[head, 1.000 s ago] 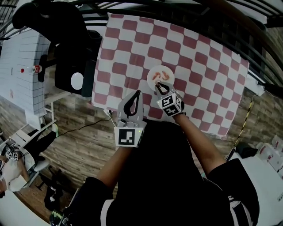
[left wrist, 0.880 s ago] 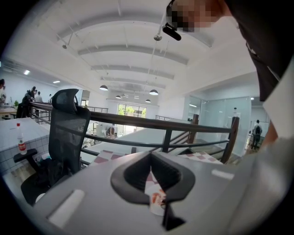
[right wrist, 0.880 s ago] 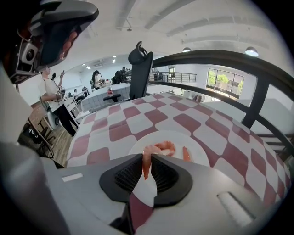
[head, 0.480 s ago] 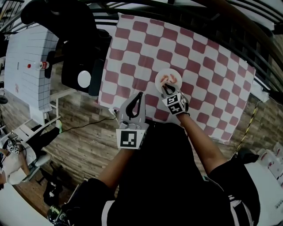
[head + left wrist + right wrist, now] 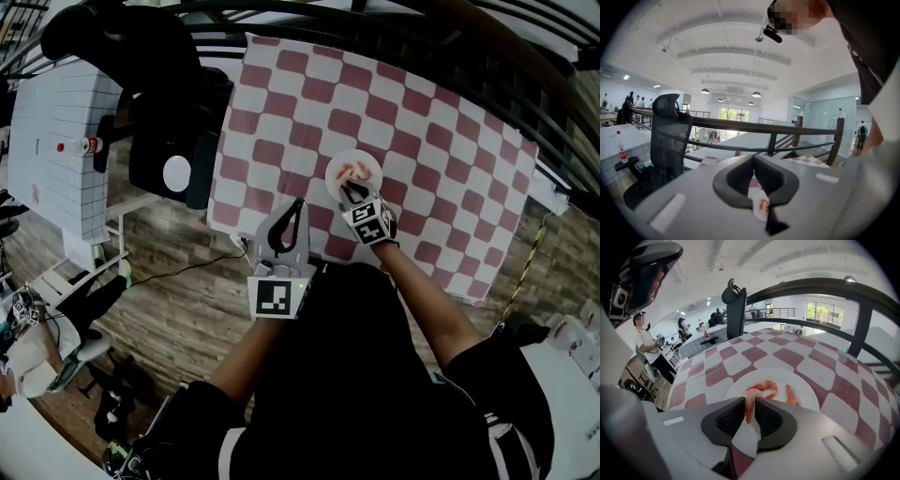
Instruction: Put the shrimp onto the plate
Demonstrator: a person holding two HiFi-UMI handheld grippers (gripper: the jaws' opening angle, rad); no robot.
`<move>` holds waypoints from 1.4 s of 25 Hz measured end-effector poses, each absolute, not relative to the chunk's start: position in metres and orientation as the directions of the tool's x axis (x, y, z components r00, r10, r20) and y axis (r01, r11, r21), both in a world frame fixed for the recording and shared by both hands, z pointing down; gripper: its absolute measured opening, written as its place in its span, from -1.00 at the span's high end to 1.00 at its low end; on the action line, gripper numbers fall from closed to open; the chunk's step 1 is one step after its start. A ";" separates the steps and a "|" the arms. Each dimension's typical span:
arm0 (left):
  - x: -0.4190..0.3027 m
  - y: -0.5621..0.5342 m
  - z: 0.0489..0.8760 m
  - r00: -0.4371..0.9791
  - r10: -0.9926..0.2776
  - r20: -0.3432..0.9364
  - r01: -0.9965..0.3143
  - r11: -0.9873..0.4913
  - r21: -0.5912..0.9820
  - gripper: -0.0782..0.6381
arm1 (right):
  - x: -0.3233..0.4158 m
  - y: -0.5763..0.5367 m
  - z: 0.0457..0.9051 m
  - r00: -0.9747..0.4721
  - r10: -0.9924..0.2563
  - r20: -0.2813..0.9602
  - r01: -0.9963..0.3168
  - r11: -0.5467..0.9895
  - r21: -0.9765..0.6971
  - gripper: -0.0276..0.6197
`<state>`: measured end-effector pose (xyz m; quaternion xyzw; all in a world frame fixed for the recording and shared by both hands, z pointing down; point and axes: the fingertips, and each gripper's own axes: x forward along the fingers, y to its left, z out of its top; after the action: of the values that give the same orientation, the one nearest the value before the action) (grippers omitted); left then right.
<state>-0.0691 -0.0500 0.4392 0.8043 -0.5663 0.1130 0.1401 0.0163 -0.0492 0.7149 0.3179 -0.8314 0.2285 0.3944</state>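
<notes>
A small white plate (image 5: 366,165) sits on the red-and-white checked tablecloth (image 5: 422,131). It holds two pink shrimp (image 5: 765,388) in the right gripper view, one curled and one straight (image 5: 791,395). My right gripper (image 5: 350,190) hovers at the plate's near rim, shut on a third shrimp (image 5: 749,409) that hangs between its tips (image 5: 750,401) over the plate (image 5: 801,385). My left gripper (image 5: 297,202) hangs to the left of the plate over the table's near edge, shut and holding nothing. Through the slot under its tips (image 5: 754,159) a bit of the plate (image 5: 757,208) shows.
A black office chair (image 5: 159,103) stands off the table's left side. Next to it is a white table (image 5: 56,122) with a red-capped bottle (image 5: 73,145). Dark railing bars (image 5: 450,37) run along the far side. The table's near edge drops to wooden floor (image 5: 169,281).
The head view has shifted a little. My right gripper has crept slightly further over the plate's near rim, still shut on the shrimp. The left gripper has kept its place.
</notes>
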 end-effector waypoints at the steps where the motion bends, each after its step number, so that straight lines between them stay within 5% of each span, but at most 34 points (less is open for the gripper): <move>1: -0.068 -0.050 0.439 0.332 -0.880 0.340 -0.943 -0.318 0.097 0.76 | 0.017 -0.050 0.715 -0.491 -0.345 0.800 -0.713 0.687 -0.142 0.71; 16: -0.071 -0.041 0.437 0.311 -0.894 0.324 -0.950 -0.297 0.092 0.76 | 0.015 -0.044 0.717 -0.482 -0.334 0.810 -0.677 0.728 -0.103 0.71; 35: -0.084 -0.018 0.419 0.405 -0.873 0.272 -0.914 -0.384 0.129 0.76 | 0.036 -0.052 0.622 -0.432 -0.569 0.700 -0.835 0.545 -0.072 0.80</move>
<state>-0.0845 -0.0182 0.4192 0.8280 -0.5397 0.0798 0.1300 0.0361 -0.0517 0.6220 0.4284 -0.8196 0.2099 0.3172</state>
